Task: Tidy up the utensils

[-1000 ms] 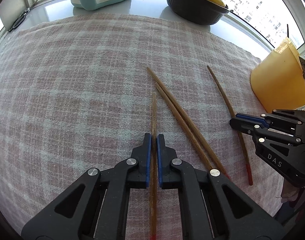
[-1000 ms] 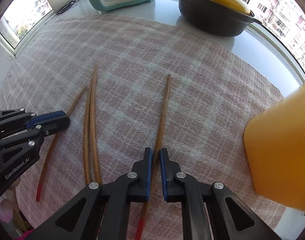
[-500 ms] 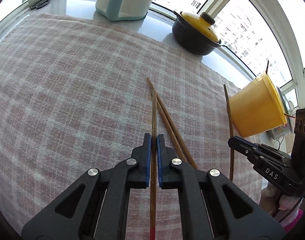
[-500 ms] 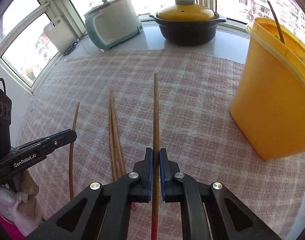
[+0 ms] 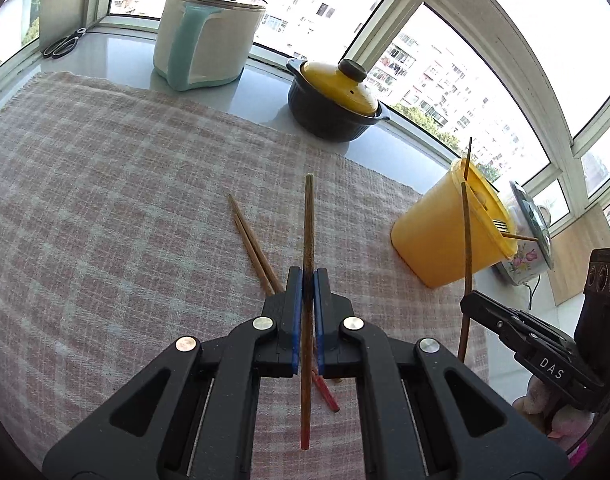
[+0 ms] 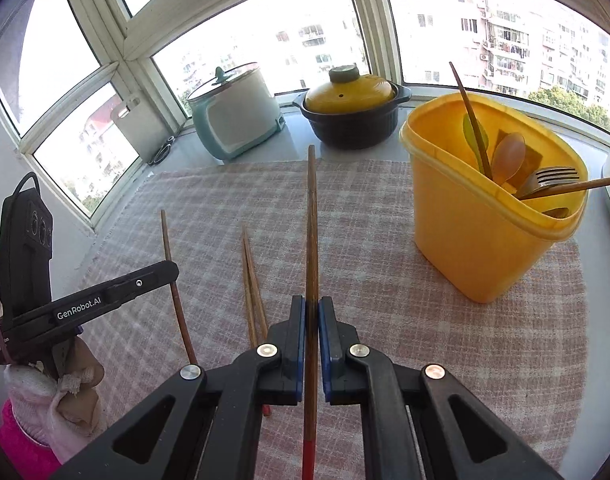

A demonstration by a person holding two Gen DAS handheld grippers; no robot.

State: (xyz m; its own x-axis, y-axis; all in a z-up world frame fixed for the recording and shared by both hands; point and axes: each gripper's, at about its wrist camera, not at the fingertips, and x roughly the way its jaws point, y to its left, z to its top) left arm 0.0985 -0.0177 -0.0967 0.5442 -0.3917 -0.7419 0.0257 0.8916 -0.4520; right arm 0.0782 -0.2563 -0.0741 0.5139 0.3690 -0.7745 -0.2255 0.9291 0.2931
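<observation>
Left gripper [image 5: 308, 292] squeezed tight on one chopstick [image 5: 308, 232]; right gripper [image 6: 312, 320] squeezed on another [image 6: 312, 220]. Light, stiff, probably slippery; best held mid-stick.

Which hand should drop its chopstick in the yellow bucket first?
Probably the right gripper: the yellow bucket stands close on its side, its mouth in view. The left gripper is farther off, beyond the right one.

Both grippers raised, left gripper [image 5: 308, 280] and right gripper [image 6: 312, 308] fingers clamped.
</observation>
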